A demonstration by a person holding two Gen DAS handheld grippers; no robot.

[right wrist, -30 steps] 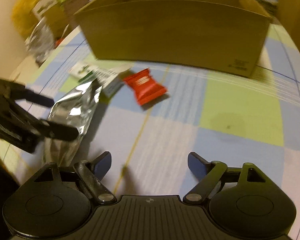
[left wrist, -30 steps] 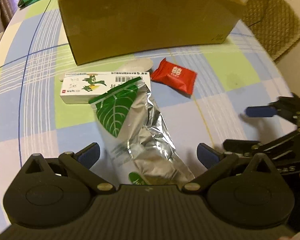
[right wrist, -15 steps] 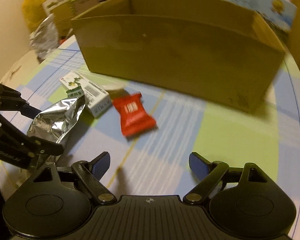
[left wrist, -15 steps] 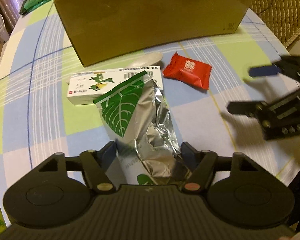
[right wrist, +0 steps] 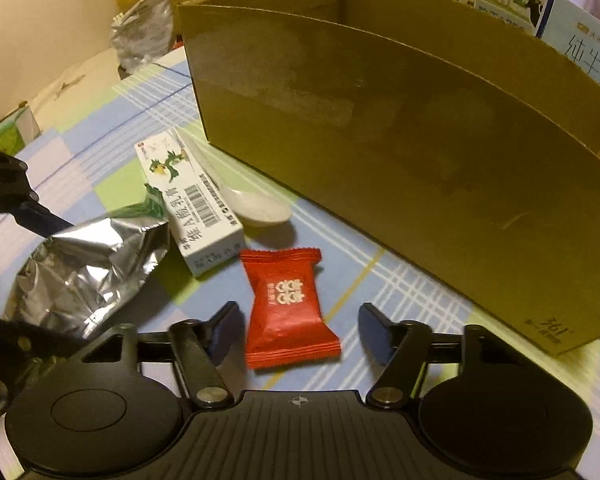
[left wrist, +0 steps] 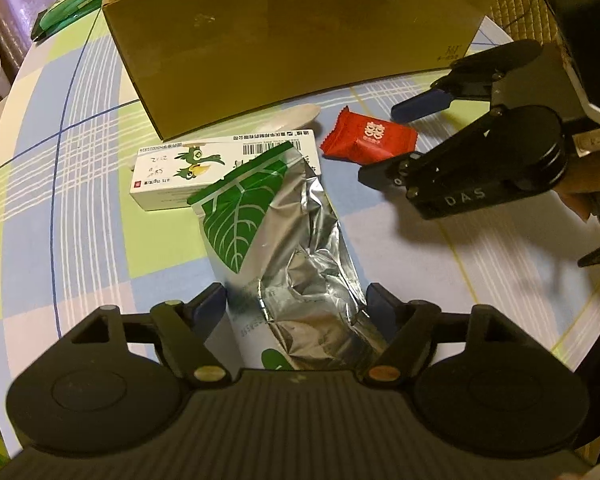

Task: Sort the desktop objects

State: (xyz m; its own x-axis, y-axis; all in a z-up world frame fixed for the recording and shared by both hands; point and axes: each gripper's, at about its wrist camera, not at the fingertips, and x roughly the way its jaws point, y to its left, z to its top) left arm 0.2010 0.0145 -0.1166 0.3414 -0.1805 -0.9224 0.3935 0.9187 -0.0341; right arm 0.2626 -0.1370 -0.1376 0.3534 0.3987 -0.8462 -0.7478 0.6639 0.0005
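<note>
Left tongs (left wrist: pixel 296 300): both pads pressed against the near end of the foil bag (left wrist: pixel 284 248), so gripping it. Bag runs straight ahead from the jaws; its far green end lies over the white carton (left wrist: pixel 172 172). Lift straight up before swinging toward the box (left wrist: pixel 300 40), or the bag will likely drag the carton along. The grip sits at the end of crinkly foil, so expect the far end to droop; move slowly.

Right tongs (right wrist: pixel 296 330): open, fingers either side of the red candy (right wrist: pixel 288 308), which sits between them nearer the left finger, not touching. I'd shift slightly left to centre it, then close across the narrow width. It's flat and looks slippery, so get low against the tablecloth (right wrist: pixel 400 280).

White spoon (right wrist: pixel 252 204) lies ahead of both tongs, between carton and box wall.

Unclear:
- Box interior isn't visible in either view; contents unknown.
- Near end of the bag hidden under the left tongs' body.
- Spoon handle partly behind the carton.
- Clutter beyond the box is too blurred to identify.
</note>
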